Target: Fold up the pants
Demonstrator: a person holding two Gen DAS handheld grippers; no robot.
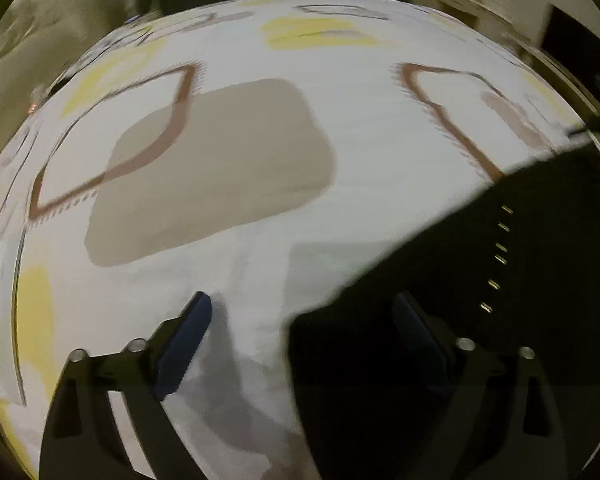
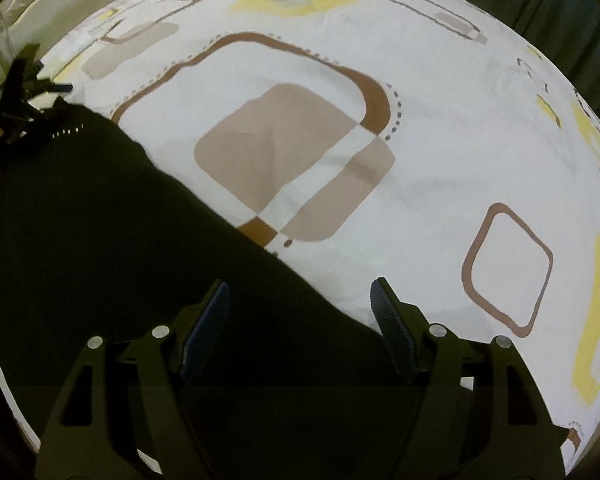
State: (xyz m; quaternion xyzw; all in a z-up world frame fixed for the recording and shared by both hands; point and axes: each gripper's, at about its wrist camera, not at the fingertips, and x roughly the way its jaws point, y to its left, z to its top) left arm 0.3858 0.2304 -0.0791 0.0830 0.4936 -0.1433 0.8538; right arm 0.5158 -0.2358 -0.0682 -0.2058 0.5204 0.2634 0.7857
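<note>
A bedsheet, white with tan blocks, brown outlined squares and yellow patches, covers the bed and fills most of both views. The black pants lie spread on it along its near edge; in the right wrist view they fill the near-left part, in the left wrist view the near-right, where a row of pale stitches or studs runs across the cloth. The fabric is so dark that folds, seams and legs cannot be made out.

The right gripper hovers low over the sloping border of the pants, jaws spread wide and grasping nothing. The left gripper points across the sheet, jaws likewise released, one finger over sheet and one over pants; that view is motion-blurred. It also shows as a small dark shape at the far-left corner of the pants in the right view.
</note>
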